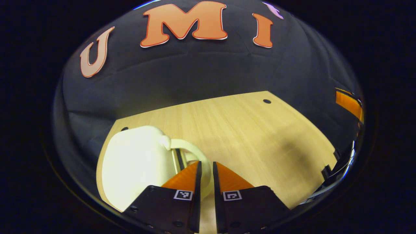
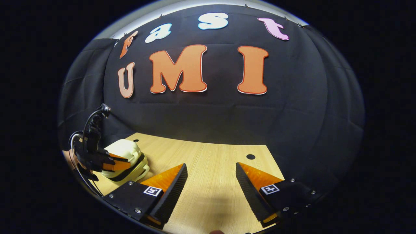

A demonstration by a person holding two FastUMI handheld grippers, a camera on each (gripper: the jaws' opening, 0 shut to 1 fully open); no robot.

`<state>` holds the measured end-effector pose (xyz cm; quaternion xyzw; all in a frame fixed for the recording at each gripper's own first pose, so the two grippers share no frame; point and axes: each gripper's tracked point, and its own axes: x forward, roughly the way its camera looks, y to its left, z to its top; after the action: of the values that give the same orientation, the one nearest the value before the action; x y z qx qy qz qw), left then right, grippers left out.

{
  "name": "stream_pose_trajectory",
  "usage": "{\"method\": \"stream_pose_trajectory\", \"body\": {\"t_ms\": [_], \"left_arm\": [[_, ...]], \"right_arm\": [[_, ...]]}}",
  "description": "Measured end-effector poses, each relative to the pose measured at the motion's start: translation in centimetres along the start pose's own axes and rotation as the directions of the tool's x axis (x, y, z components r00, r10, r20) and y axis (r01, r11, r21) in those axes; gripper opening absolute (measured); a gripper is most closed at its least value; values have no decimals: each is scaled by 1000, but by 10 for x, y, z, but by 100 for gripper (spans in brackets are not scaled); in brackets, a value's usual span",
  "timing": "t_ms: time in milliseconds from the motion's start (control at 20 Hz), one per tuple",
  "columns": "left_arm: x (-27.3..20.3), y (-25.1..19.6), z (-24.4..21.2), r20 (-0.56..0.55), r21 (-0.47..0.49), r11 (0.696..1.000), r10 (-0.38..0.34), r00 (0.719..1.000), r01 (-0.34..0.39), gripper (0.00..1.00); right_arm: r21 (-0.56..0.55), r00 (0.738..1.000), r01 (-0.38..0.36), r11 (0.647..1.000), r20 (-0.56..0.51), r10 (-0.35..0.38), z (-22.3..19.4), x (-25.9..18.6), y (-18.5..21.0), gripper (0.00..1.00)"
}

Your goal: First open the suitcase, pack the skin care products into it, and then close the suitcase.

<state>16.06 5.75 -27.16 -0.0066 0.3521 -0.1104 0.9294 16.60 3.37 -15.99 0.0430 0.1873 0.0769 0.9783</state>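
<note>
Left gripper view: left tongs (image 1: 207, 169), nearly closed, pinch the handle (image 1: 191, 150) of one small cream suitcase (image 1: 136, 162) on the tabletop (image 1: 260, 136); its shell looks rigid, smooth, light. Right gripper view: right tongs (image 2: 211, 178) gape empty; suitcase (image 2: 125, 149) far left.

A staged recording booth, not a lived-in room: black cloth (image 2: 211, 110) hangs as the wall right behind a light wooden tabletop (image 2: 208, 162). The tabletop has small round holes (image 2: 250, 156) near its far corners.
</note>
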Motion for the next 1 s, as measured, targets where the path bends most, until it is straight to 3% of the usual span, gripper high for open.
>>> {"method": "stream_pose_trajectory", "body": {"t_ms": [50, 250, 350, 650, 1000], "left_arm": [[-1, -6, 7, 26, 14, 1000, 2, 1000, -2, 19], [-25, -32, 50, 160, -1, 1000, -9, 987, 9, 77], [-41, -42, 73, 238, 2, 1000, -2, 971, 1, 92], [-81, -64, 127, 419, -73, 997, 27, 908, 4, 96], [-105, -51, 132, 490, -149, 989, 86, 867, -14, 98]], "right_arm": [[-1, 1000, -2, 1000, 2, 2, 0, -1, 0, 95], [-25, 998, 11, 1000, 58, -9, 18, -4, 7, 95], [-50, 994, 7, 999, 109, -1, 33, -7, 17, 95], [-71, 983, -34, 997, 180, 46, 55, -11, 48, 94], [-82, 979, -35, 996, 199, 51, 59, -17, 50, 95]]}}
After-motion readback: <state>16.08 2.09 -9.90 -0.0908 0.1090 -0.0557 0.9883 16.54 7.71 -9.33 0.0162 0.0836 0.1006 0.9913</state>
